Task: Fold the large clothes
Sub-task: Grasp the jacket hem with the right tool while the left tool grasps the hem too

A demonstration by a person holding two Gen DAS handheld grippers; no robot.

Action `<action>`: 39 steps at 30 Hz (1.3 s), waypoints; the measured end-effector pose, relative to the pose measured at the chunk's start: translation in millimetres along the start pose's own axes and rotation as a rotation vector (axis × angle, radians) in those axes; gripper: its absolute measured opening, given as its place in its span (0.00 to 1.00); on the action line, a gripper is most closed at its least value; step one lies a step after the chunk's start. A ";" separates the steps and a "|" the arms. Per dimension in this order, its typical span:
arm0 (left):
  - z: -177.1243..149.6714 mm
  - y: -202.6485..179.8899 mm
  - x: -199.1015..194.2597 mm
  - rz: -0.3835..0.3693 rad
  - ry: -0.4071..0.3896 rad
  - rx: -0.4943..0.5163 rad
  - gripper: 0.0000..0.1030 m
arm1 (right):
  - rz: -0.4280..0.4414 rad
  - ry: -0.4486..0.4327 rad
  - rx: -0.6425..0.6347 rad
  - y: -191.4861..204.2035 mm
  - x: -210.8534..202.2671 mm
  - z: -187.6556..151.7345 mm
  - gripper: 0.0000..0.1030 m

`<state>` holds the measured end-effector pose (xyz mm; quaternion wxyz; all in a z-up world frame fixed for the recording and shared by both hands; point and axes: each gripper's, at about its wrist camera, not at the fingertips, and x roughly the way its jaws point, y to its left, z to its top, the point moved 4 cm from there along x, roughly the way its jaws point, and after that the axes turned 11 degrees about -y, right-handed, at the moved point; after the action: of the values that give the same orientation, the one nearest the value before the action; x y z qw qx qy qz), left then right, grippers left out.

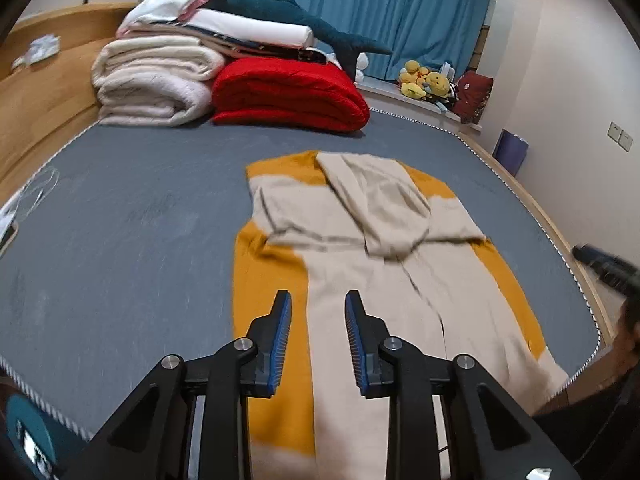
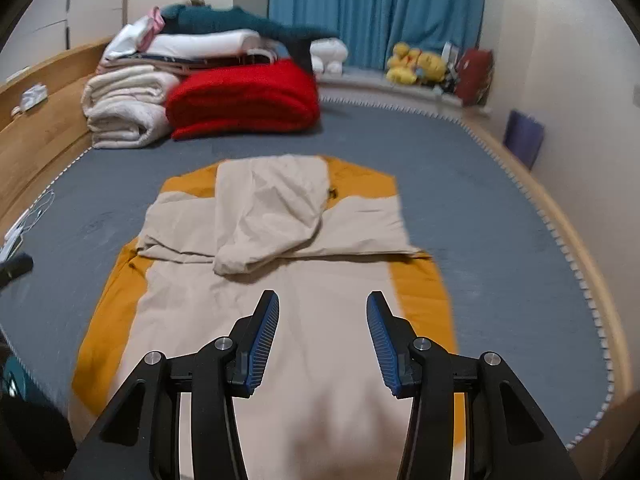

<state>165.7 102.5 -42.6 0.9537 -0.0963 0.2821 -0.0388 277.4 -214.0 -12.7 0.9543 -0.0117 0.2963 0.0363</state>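
A: Where does the garment lie?

B: The beige and mustard-yellow hooded garment [image 1: 384, 248] is spread flat on the grey bed [image 1: 132, 216], filling the centre and lower half of both views. Its beige hood [image 2: 272, 208] is flopped forward over the folded-in sleeves, with the yellow panels showing along both edges.

A: And the tools?

B: The left tool [image 1: 318, 340] hangs above the lower part of the garment, its blue-padded fingers [image 1: 282, 336] parted by a narrow gap with nothing between them. The right tool [image 2: 322, 340] stands a little wider, also empty, over the beige middle panel. Neither touches the cloth, as far as the blurred frames let me judge.

A: What else is on the bed?

B: In the upper left, a folded red blanket [image 1: 288, 96] sits just beside a stack of rolled cream blankets [image 1: 152, 80], with white bedding and a dark teal plush shark [image 1: 280, 12] on top. Yellow plush toys [image 1: 424, 78] sit on the sill under the blue curtain [image 1: 392, 12], upper right.
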 end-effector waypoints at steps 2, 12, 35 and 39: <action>-18.2 3.0 -9.5 0.010 0.021 -0.023 0.16 | -0.011 -0.022 -0.012 -13.0 -33.4 -1.9 0.46; -90.7 69.5 15.2 0.123 0.272 -0.225 0.10 | -0.093 0.036 0.162 -114.6 -70.7 -80.1 0.46; -165.5 91.6 68.4 0.208 0.606 -0.281 0.29 | -0.162 0.605 0.262 -175.2 37.2 -221.6 0.51; -166.7 81.3 69.9 0.216 0.606 -0.211 0.28 | -0.187 0.605 0.203 -168.6 41.6 -227.8 0.51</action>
<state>134.9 146.2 -233.5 0.8098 -0.1479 0.5640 0.0652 195.7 -389.4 -223.9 0.8185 0.0463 0.5662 -0.0862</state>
